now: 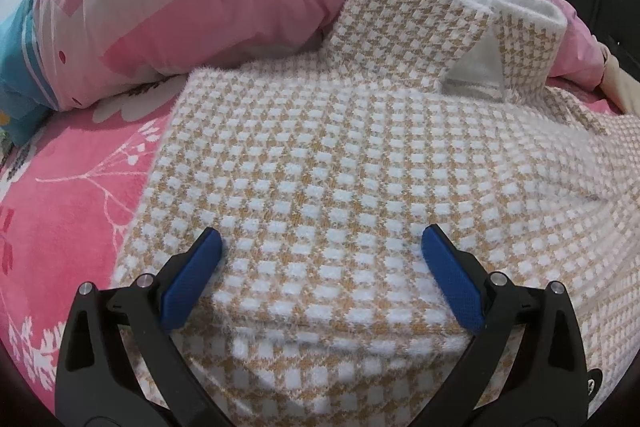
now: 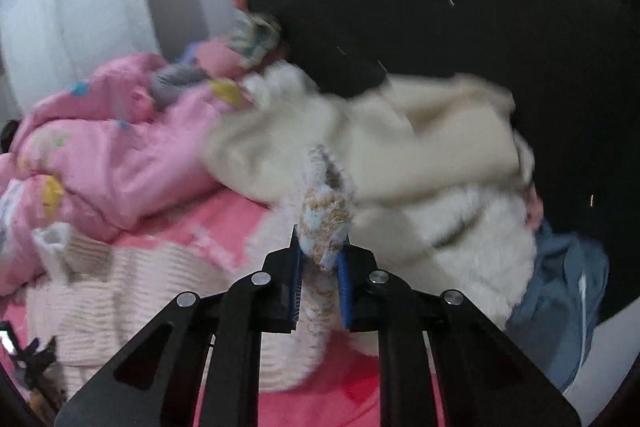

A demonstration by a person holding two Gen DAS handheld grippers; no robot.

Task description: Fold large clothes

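A tan-and-white houndstooth knit garment (image 1: 340,155) lies spread on a pink bedspread (image 1: 60,211), its white-lined collar (image 1: 476,39) propped up at the far end. My left gripper (image 1: 322,243) hovers open just above the garment's near, folded edge, blue pads wide apart with nothing between them. In the blurred right wrist view, my right gripper (image 2: 320,259) is shut on a bunched fold of the same houndstooth knit (image 2: 324,219), lifted off the bed. The rest of the garment (image 2: 120,291) trails down to the left.
A pink quilt (image 1: 192,3) is heaped behind the garment. Cream and white fluffy clothes (image 2: 400,155) and a blue garment (image 2: 560,299) are piled on the right against a dark headboard (image 2: 460,27). A white wall (image 2: 80,7) stands behind.
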